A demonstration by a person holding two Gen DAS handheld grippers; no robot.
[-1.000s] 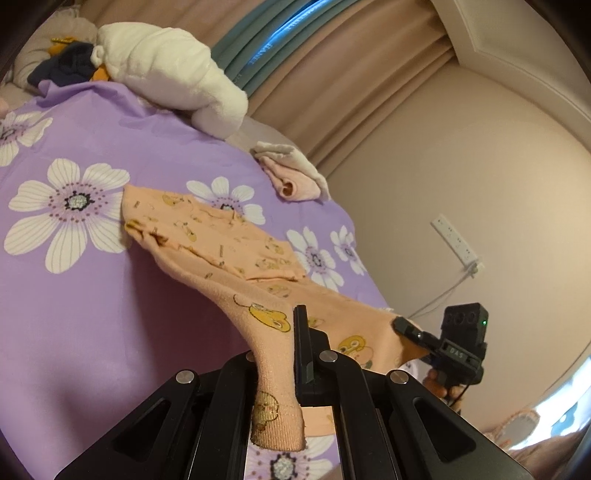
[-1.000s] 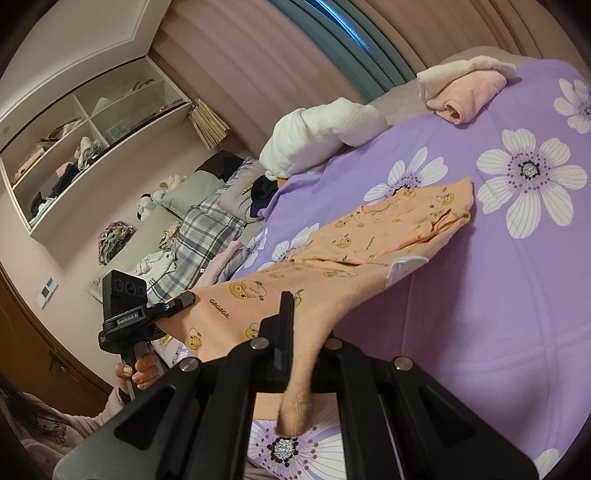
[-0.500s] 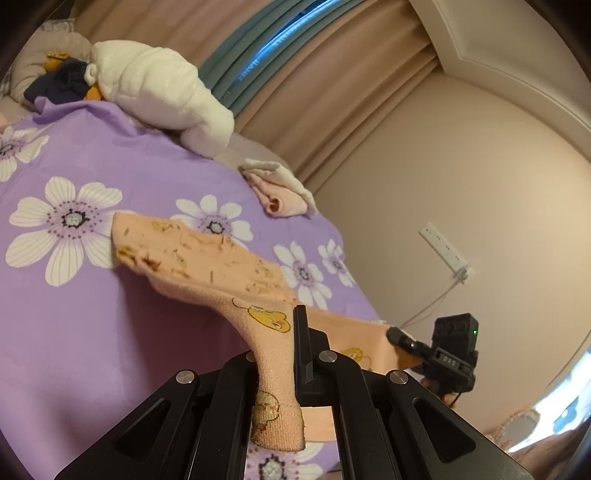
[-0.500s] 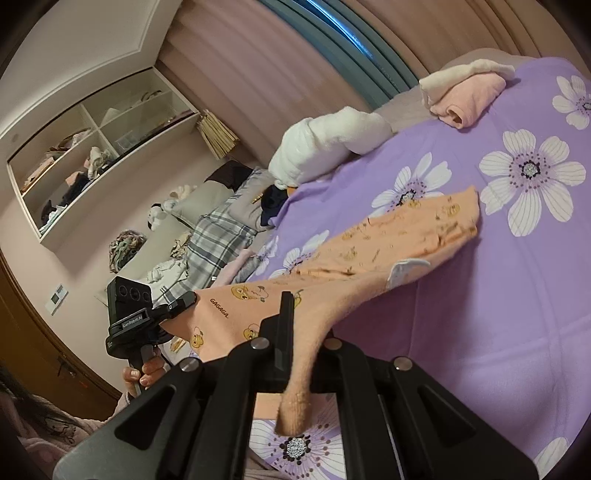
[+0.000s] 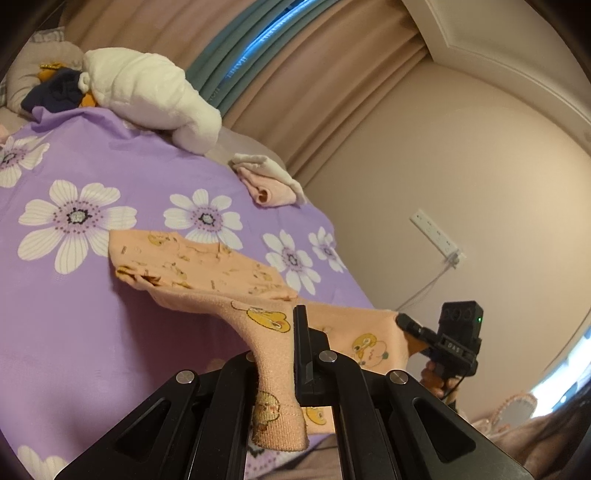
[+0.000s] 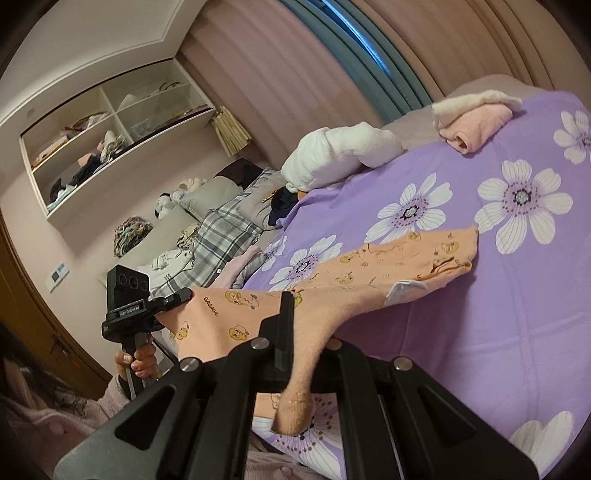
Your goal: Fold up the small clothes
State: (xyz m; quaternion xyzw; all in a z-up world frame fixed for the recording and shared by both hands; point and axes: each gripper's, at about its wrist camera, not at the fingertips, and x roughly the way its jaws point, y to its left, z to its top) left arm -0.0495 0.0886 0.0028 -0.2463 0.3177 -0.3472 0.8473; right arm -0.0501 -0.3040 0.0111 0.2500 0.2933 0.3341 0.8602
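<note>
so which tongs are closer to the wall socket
Right. The right tongs grip the orange garment on the side of the wall socket, below it; the left tongs grip its opposite corner, farther off.

Warm, dim indoor light, pinkish cast on both views. A cold blue strip glowed through the curtain gap [image 5: 273,33] above the bed [image 5: 74,325]. The lifted orange garment [image 5: 207,266] threw a soft shadow on the sheet below. Heavy fisheye bending, dark vignette corners. Slight blur on the right-wrist view; shelf [image 6: 110,136] soft.
</note>
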